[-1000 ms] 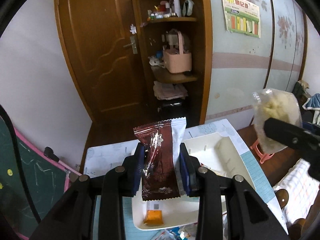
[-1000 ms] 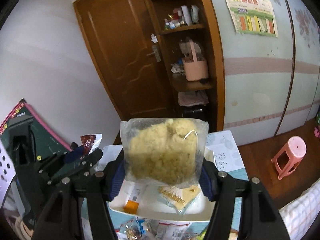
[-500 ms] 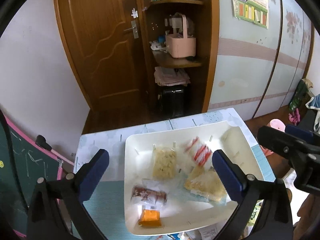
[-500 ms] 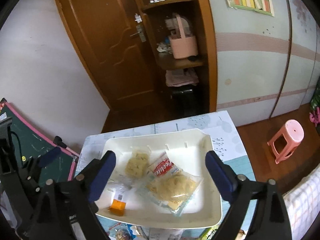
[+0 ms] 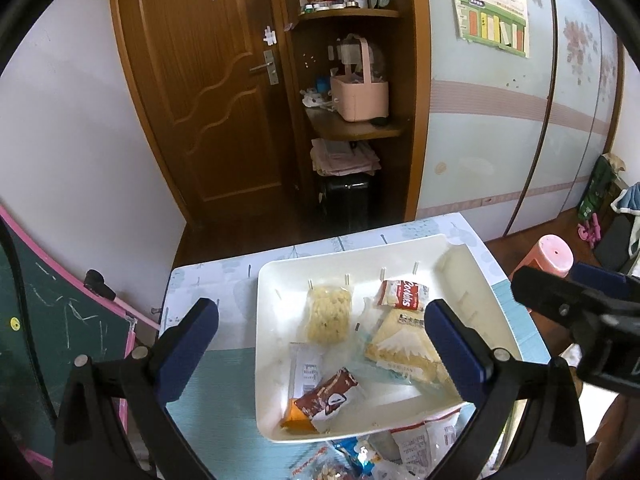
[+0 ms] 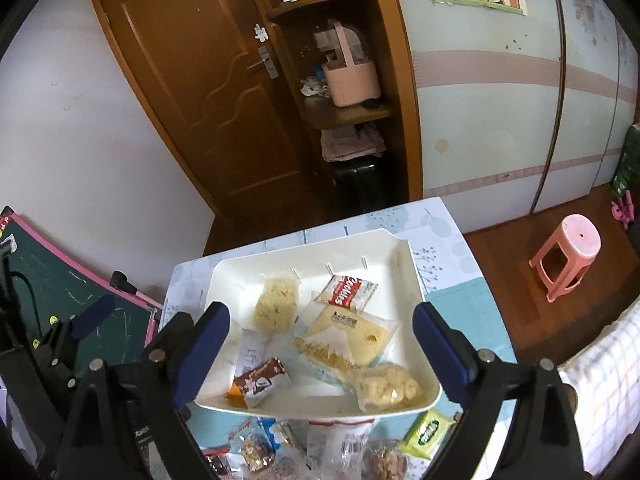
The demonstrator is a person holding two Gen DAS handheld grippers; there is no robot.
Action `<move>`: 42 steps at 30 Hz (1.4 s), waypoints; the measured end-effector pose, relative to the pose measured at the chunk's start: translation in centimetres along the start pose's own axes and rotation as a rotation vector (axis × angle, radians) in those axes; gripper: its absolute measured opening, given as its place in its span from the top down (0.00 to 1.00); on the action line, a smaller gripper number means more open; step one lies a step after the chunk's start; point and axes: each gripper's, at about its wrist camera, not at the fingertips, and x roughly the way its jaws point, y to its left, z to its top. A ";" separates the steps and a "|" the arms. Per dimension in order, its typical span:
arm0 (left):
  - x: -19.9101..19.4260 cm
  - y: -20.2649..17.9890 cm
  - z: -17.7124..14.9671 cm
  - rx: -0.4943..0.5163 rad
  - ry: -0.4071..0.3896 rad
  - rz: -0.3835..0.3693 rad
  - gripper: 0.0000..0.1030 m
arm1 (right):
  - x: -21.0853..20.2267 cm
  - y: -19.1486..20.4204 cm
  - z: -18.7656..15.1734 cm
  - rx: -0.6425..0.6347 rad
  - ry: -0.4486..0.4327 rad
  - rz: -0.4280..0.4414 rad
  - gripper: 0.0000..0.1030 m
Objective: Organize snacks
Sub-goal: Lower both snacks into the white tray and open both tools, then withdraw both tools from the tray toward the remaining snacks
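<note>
A white tray point(image 5: 472, 272) point(image 6: 408, 264) sits on the table and holds several snack packets. A brown chocolate packet point(image 5: 334, 398) point(image 6: 262, 380) lies at its near left on an orange packet point(image 5: 294, 424). A clear bag of yellow puffs point(image 6: 384, 386) lies at the near right. A pale noodle-like packet point(image 5: 328, 312) point(image 6: 276, 306), a Cookies packet point(image 5: 404, 294) point(image 6: 348, 290) and a yellow cake packet point(image 5: 404, 352) point(image 6: 344, 338) lie further in. My left gripper point(image 5: 320, 354) and right gripper point(image 6: 320, 354) hover above the tray, both open and empty.
More loose snack packets point(image 6: 320, 448) lie on the table's near edge, with a green packet point(image 6: 428, 432). A green chalkboard point(image 5: 52, 328) leans at the left. A pink stool point(image 6: 568, 256) stands on the floor at the right. A door and shelves stand behind.
Both grippers opened. The brown packet dropped from my left gripper and the puff bag from my right; both now lie in the tray. Both grippers tilted down towards the tray.
</note>
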 end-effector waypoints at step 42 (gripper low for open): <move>-3.4 -2.7 -19.4 0.174 0.147 -0.171 0.01 | -3.3 -8.9 -16.5 -0.008 0.150 -0.154 0.21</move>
